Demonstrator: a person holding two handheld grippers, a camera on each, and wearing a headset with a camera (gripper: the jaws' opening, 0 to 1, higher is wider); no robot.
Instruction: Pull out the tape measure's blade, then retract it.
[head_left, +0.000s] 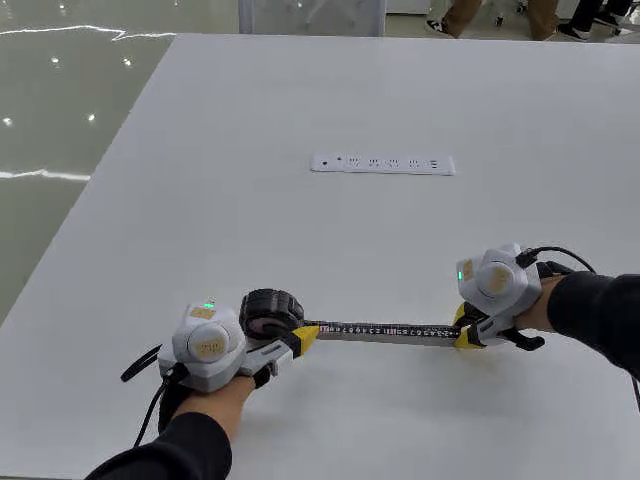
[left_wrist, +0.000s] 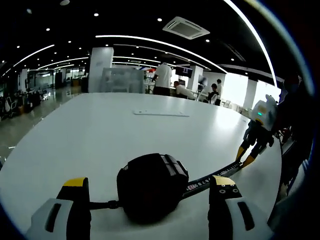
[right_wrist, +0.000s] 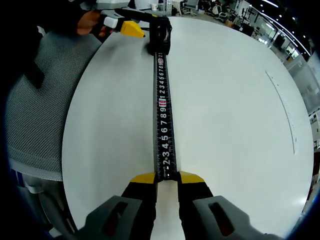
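Left claw (left_wrist: 149, 182), at the near left of the white worktop (head_left: 300, 230). In the left gripper view we see its two yellow-tipped jaws standing apart, with the black tape measure case (left_wrist: 152, 186) lying on the worktop between them. A gap shows on each side of the case, so neither jaw presses it. A thin black strap (left_wrist: 104, 204) runs from the case toward the jaw on the left of that view. In the head view the case sits just on the far side of the one yellow tip of the left claw that we can make out. Whether they touch there we cannot tell.

From the right side of the case the blade (head_left: 385, 330) lies extended close along the worktop, running rightward to the right claw (right_wrist: 167, 178). Its printed numerals face up, and in the right gripper view we read a red mark among them.

At the near right, the right claw has its jaws closed on the blade's free end, one yellow tip at each edge of the blade, low over the worktop. The case lies well apart from this claw, at the other end of the blade.

We also note a white power strip (head_left: 382, 164) flat on the worktop, far from both claws, near the middle.
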